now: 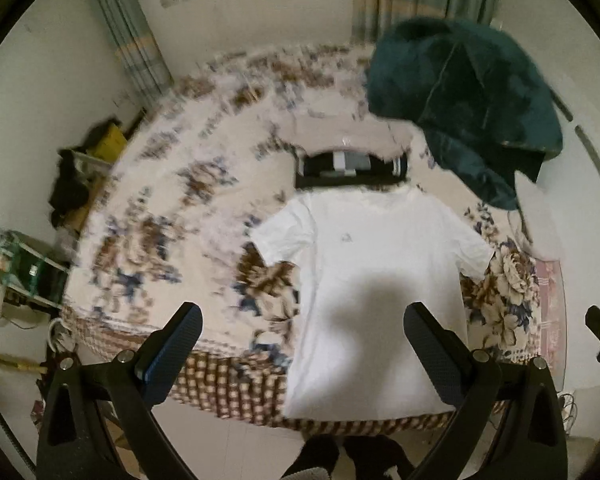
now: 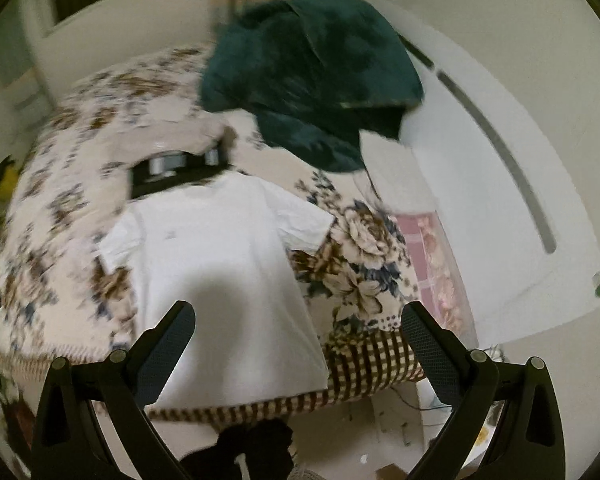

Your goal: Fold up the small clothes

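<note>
I see a white T-shirt lying flat on the bed, front side up, with both short sleeves spread out to the sides. Its bottom edge hangs a little over the near edge of the bed, at about 6 o'clock in my left camera. Its neck points away from me, toward 12 o'clock.

My left gripper is up in the air over the near end of the shirt. Its two fingers are spread wide apart and hold nothing. My right gripper is also up in the air, over the right side of the shirt's bottom part. Its fingers are spread wide too, and nothing is between them.

Just past the shirt's neck, at 12 o'clock, sits a folded black piece of clothing with white and grey stripes. It touches the shirt's collar or is just beside it; I cannot tell which. At about 1 o'clock a big dark green blanket is heaped up on the bed. The bed cover has brown and blue flowers and a checked border.
</note>
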Motion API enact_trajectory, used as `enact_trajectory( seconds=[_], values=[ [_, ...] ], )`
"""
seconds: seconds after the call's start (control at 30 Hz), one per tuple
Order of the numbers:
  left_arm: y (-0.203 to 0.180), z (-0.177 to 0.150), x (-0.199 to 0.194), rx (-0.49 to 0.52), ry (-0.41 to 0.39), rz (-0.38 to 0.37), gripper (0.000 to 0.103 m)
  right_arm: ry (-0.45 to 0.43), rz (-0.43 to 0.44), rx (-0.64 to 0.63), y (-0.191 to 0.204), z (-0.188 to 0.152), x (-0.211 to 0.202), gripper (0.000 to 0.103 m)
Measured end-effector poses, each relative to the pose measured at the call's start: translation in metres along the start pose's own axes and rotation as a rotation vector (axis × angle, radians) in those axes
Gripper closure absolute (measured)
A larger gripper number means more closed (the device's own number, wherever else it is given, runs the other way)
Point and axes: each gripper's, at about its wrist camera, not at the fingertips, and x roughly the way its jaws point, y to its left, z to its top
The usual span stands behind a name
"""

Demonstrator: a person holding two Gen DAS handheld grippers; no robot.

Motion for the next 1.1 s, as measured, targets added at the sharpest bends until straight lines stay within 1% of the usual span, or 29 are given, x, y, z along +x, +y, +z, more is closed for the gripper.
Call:
enact_trajectory(
  seconds=[0.03,0.07,0.1,0.13,0.2,0.27,0.3,0.33,0.43,0.47,0.5,0.53,0.57,0.6,0.63,0.7,0.77,0.8,0.83,0.87,0.9,0.93,0.97,1.0,1.03,1.07,1.1],
  values=[
    [-0.008,0.009,0.028,-0.008,0.017,0.014,0.000,0.014,-0.008,0.022,-0.004,0.009,0.030,0.000],
    [-0.011,0.013,0.045,-0.010,0.036,0.020,0.000,0.028,-0.022,0.038,-0.005,0.016,0.056,0.000],
    [-0.021,0.020,0.073,-0.014,0.064,0.017,0.000,0.050,-0.034,0.062,-0.006,0.025,0.092,0.000],
    [-0.026,0.024,0.090,-0.018,0.078,0.022,0.000,0.072,-0.033,0.085,-0.011,0.031,0.122,0.000],
    [-0.042,0.034,0.138,-0.016,0.099,0.061,0.000,0.122,-0.021,0.140,-0.016,0.042,0.187,0.000],
    [-0.055,0.039,0.175,-0.012,0.120,0.100,0.000,0.169,-0.015,0.198,-0.026,0.048,0.245,0.000],
    [-0.062,0.041,0.202,-0.016,0.133,0.116,0.000,0.199,-0.005,0.239,-0.033,0.050,0.282,0.000],
    [-0.066,0.041,0.220,-0.021,0.147,0.121,0.000,0.228,0.005,0.284,-0.041,0.051,0.317,0.000],
    [-0.077,0.034,0.294,-0.041,0.232,0.138,0.000,0.330,0.043,0.443,-0.066,0.039,0.406,0.000],
    [-0.080,0.031,0.310,-0.039,0.256,0.145,0.000,0.375,0.067,0.519,-0.076,0.033,0.444,0.000],
    [-0.082,0.027,0.330,-0.034,0.283,0.152,0.000,0.410,0.083,0.578,-0.082,0.024,0.466,0.001],
    [-0.084,0.021,0.353,-0.030,0.310,0.157,0.000,0.445,0.113,0.654,-0.089,0.016,0.494,0.005],
    [-0.087,0.019,0.364,-0.027,0.322,0.160,0.000,0.465,0.148,0.721,-0.093,0.006,0.509,0.007],
    [-0.086,0.014,0.379,-0.020,0.336,0.165,0.000,0.482,0.210,0.816,-0.098,-0.004,0.534,0.008],
    [-0.086,0.010,0.390,-0.016,0.346,0.164,0.000,0.479,0.254,0.878,-0.100,-0.010,0.548,0.009],
    [-0.087,0.006,0.407,-0.019,0.369,0.156,0.000,0.442,0.340,0.975,-0.096,-0.016,0.570,0.012],
    [-0.088,0.005,0.421,-0.036,0.383,0.131,0.000,0.382,0.370,1.031,-0.089,-0.017,0.576,0.012],
    [-0.086,0.003,0.426,-0.044,0.383,0.127,0.000,0.326,0.390,1.061,-0.085,-0.016,0.576,0.017],
    [-0.086,0.003,0.430,-0.050,0.384,0.127,0.000,0.291,0.394,1.073,-0.081,-0.015,0.576,0.037],
    [-0.081,0.001,0.433,-0.064,0.385,0.125,0.000,0.274,0.380,1.075,-0.076,-0.012,0.575,0.051],
    [-0.076,-0.001,0.434,-0.082,0.386,0.120,0.000,0.258,0.365,1.070,-0.069,-0.007,0.575,0.076],
    [-0.072,0.000,0.437,-0.100,0.386,0.116,0.000,0.238,0.336,1.054,-0.064,-0.003,0.573,0.092],
    [-0.066,0.000,0.438,-0.122,0.389,0.112,0.000,0.217,0.297,1.024,-0.058,0.005,0.569,0.093],
    [-0.057,-0.002,0.438,-0.148,0.390,0.108,0.000,0.175,0.244,0.955,-0.047,0.019,0.560,0.094],
    [-0.051,-0.002,0.437,-0.164,0.388,0.109,0.000,0.138,0.183,0.860,-0.033,0.033,0.550,0.094],
    [-0.042,-0.003,0.435,-0.179,0.382,0.113,0.000,0.092,0.127,0.738,-0.013,0.052,0.539,0.095],
    [-0.033,-0.004,0.432,-0.191,0.375,0.119,0.000,0.060,0.100,0.640,0.000,0.066,0.532,0.095]
  ],
)
